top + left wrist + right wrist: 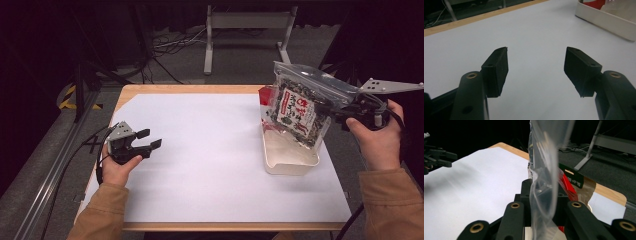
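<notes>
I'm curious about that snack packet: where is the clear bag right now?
In the high view the clear bag hangs at the table's right side, pinched by the right claw just above the white tray.

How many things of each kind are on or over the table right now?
Clear bags of dark snack mix, held over the tray by the right gripper: 1
Red packets in the tray: 1
White trays: 1
Grippers, counting the empty left gripper: 2
Total: 5
</notes>
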{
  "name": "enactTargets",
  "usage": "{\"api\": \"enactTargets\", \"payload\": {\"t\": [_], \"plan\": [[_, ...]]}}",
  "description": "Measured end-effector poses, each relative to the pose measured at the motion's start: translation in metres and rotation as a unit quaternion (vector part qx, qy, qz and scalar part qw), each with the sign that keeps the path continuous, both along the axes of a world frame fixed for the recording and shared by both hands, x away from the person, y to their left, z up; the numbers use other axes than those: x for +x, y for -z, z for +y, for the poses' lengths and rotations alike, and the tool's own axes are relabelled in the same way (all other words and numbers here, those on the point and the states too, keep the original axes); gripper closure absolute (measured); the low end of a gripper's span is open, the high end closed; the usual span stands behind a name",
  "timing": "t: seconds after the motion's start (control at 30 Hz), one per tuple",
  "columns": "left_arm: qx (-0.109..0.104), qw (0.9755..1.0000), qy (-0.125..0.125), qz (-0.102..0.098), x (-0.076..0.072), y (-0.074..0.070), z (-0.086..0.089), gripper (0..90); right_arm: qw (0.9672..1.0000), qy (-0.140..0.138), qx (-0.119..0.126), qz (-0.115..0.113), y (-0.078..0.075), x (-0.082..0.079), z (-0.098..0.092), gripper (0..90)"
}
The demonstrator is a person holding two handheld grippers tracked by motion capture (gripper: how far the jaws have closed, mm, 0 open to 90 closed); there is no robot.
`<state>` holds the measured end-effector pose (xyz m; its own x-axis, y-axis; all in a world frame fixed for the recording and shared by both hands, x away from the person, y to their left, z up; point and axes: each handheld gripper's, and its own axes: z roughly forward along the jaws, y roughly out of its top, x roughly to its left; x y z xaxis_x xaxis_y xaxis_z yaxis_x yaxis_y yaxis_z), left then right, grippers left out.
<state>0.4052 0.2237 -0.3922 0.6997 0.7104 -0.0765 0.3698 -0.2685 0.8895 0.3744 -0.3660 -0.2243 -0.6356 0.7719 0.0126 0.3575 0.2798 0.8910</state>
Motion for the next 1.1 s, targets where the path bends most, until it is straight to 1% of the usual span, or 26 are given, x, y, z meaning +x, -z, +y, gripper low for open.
{"api": "enactTargets", "payload": {"t": [0.4, 0.6, 0.77, 0.93, 1.03, 1.1], "plan": [[0.001, 1.0, 0.0, 0.003, 0.0, 0.0, 0.0, 36.1, 0.9995, 0.015, -0.021, 0.019, 0.011, 0.006, 0.004, 76.0], [0.001, 1.0, 0.001, 0.004, 0.0, 0.0, 0.0, 36.0, 0.999, 0.013, -0.031, 0.029, 0.017, 0.006, 0.005, 76.1], [0.002, 1.0, 0.001, 0.005, 0.0, 0.001, -0.001, 36.0, 0.9989, 0.01, -0.029, 0.036, 0.021, 0.006, 0.005, 76.1], [0.004, 1.0, 0.0, 0.004, 0.0, 0.0, 0.0, 36.0, 0.9982, 0.006, -0.031, 0.05, 0.029, 0.009, 0.007, 76.0], [0.001, 1.0, 0.0, 0.006, 0.0, 0.0, 0.0, 36.0, 0.998, 0.007, -0.032, 0.054, 0.034, 0.01, 0.008, 76.0], [0.003, 1.0, 0.001, 0.004, 0.0, 0.0, 0.0, 35.9, 0.998, 0.008, -0.031, 0.055, 0.035, 0.01, 0.008, 76.0]]}}
